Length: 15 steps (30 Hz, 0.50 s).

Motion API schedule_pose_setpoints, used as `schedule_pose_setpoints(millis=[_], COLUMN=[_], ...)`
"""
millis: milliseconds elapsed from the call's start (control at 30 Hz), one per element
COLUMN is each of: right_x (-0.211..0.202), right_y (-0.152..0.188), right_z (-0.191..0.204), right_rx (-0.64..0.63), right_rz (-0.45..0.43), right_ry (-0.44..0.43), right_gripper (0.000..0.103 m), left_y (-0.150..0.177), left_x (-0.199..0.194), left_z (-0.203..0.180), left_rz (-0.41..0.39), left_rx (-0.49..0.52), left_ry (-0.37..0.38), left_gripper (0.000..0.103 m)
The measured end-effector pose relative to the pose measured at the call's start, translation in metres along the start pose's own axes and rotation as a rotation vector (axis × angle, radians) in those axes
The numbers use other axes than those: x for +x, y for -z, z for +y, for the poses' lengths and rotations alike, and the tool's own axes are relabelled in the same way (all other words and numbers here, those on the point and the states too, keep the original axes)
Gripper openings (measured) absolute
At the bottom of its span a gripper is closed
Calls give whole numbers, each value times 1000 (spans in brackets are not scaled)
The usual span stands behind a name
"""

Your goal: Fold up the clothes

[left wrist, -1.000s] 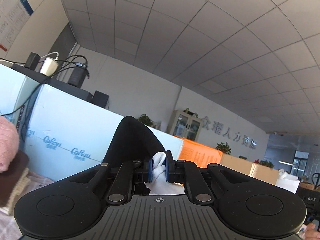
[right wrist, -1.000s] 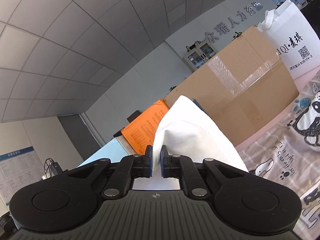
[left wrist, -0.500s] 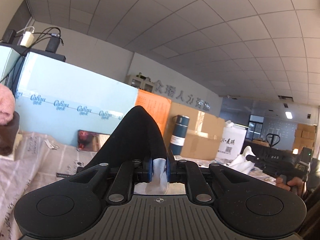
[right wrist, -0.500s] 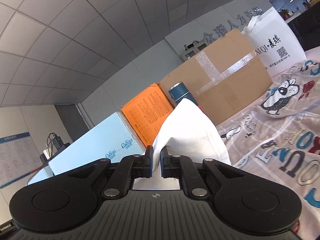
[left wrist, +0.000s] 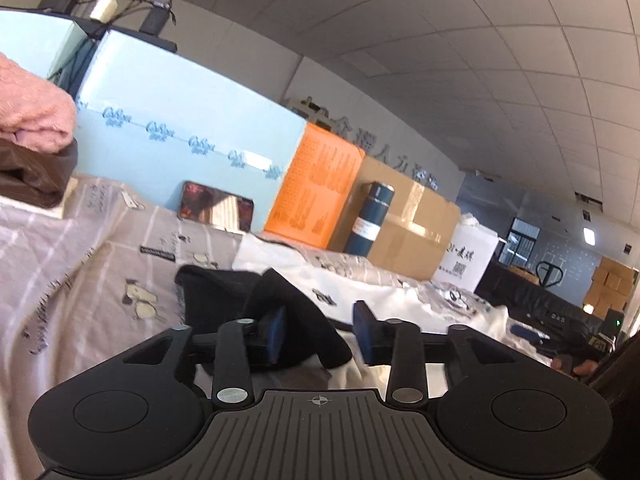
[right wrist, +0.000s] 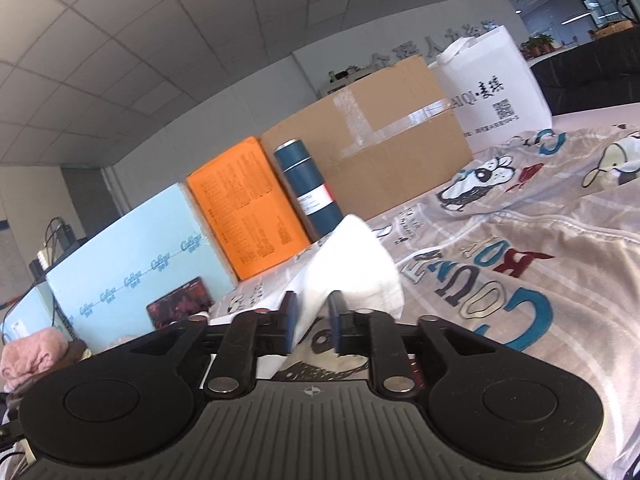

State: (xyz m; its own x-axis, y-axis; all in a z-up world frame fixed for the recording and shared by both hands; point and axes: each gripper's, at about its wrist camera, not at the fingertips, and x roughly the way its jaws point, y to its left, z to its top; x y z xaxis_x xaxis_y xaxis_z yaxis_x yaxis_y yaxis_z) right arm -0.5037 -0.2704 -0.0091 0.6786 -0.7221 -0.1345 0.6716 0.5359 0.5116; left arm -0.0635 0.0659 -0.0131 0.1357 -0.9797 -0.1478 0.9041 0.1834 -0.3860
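Note:
A white garment with a black part lies on the patterned bedsheet. In the left wrist view my left gripper (left wrist: 319, 338) is open, and the black cloth (left wrist: 276, 312) lies loose between and in front of its jaws, with the white cloth (left wrist: 360, 280) spread beyond. In the right wrist view my right gripper (right wrist: 312, 325) is open, with a peaked fold of white cloth (right wrist: 352, 264) standing between and just past its jaws, not clamped.
Along the back stand a light blue box (left wrist: 180, 128), an orange box (right wrist: 244, 216), a dark blue bottle (right wrist: 308, 188), a cardboard box (right wrist: 380, 152) and a white bag (right wrist: 492, 92). Folded pink and brown clothes (left wrist: 32, 148) are stacked at the left.
Both grippers came down toward the sheet and opened, letting go of the garment. The black cloth and the white peak have dropped onto the sheet.

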Motion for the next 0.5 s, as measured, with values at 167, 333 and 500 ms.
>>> schedule_pose_setpoints(millis=[167, 333, 500], right_x=[-4, 19, 82], right_y=[-23, -57, -95], right_z=[-14, -17, -21], right_rx=[27, 7, -32], right_rz=[-114, -134, 19], right_ry=[78, 141, 100], right_gripper=[74, 80, 84], left_y=[-28, -78, -134], left_x=[-14, 15, 83], left_z=[18, 27, 30], left_rz=[-150, -247, -218], left_rx=[-49, -36, 46], left_ry=[-122, -242, -212], left_gripper=[75, 75, 76])
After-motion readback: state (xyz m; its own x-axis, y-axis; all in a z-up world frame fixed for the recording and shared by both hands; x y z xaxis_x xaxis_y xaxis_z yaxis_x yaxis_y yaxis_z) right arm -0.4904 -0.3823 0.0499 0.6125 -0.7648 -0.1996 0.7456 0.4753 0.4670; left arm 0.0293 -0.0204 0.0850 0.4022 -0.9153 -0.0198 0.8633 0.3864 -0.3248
